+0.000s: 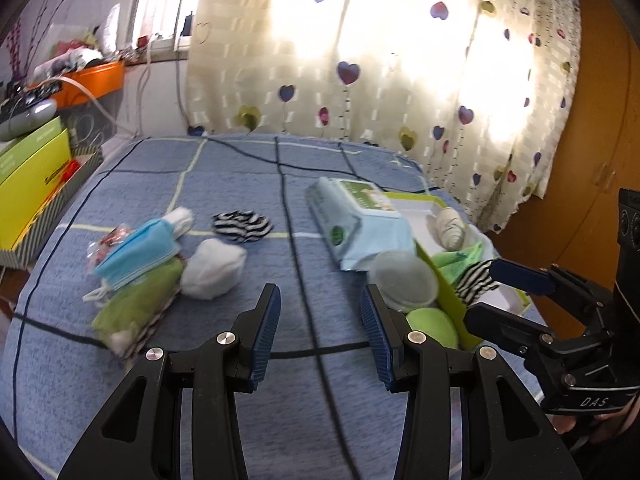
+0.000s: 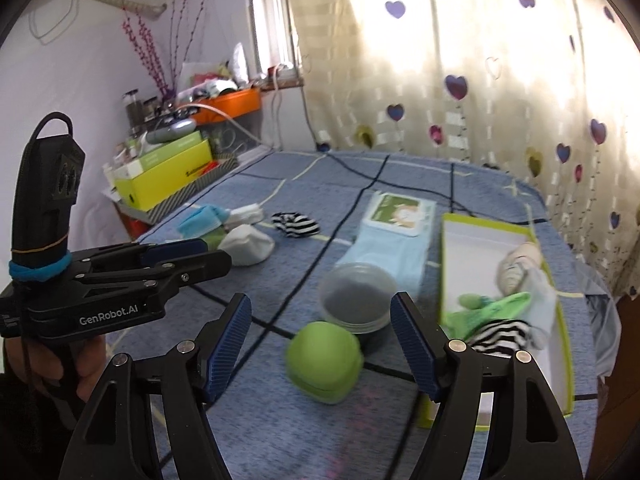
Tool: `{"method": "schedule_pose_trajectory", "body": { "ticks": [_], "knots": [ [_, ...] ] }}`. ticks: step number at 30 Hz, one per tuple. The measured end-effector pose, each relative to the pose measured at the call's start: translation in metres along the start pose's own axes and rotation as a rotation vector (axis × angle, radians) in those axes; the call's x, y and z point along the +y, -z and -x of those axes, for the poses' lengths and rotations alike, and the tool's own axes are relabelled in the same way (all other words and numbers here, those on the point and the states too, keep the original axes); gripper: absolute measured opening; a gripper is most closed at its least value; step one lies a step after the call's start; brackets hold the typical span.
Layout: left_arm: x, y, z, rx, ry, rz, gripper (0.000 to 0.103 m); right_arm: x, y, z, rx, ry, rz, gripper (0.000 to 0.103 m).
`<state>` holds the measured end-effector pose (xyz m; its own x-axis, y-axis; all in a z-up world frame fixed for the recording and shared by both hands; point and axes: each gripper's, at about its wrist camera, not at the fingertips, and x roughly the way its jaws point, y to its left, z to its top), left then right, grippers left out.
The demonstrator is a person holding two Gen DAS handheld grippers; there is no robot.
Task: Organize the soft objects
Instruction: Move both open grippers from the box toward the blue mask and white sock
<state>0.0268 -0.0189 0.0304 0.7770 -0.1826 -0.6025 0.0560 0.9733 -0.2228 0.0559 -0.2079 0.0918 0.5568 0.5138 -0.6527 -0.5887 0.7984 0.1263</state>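
On the blue checked bed (image 1: 240,380) lie a white sock ball (image 1: 214,268), a striped sock (image 1: 242,226), blue face masks (image 1: 136,254) and a green pouch (image 1: 136,304). My left gripper (image 1: 320,314) hovers open and empty, just short of them. A green-rimmed box (image 2: 444,264) holds a cream rolled sock (image 2: 518,266), a green sock (image 2: 500,308) and a second striped sock (image 2: 500,332). My right gripper (image 2: 320,308) stands open and empty above a green round soft case (image 2: 324,360) and a grey plastic tub (image 2: 356,300), left of the box.
A pale blue wipes pack (image 2: 394,228) lies beside the box. Yellow-green cartons (image 1: 28,184) and an orange tray (image 1: 96,78) crowd the left side of the bed. The heart-print curtain (image 1: 400,60) hangs behind, and a wooden wardrobe (image 1: 592,140) stands to the right.
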Motion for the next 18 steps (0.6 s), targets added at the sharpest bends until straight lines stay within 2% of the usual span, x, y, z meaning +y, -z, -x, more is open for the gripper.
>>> {"method": "schedule_pose_trajectory", "body": {
  "ticks": [12,18],
  "knots": [
    [0.055,0.004,0.012,-0.009,-0.048,0.052,0.043,0.024,-0.017,-0.033,0.030,-0.031,0.011,0.072],
    [0.090,0.004,0.011,-0.008,-0.118,0.076,0.043,0.043,-0.023,-0.051,0.055,-0.067,0.052,0.072]
  ]
}}
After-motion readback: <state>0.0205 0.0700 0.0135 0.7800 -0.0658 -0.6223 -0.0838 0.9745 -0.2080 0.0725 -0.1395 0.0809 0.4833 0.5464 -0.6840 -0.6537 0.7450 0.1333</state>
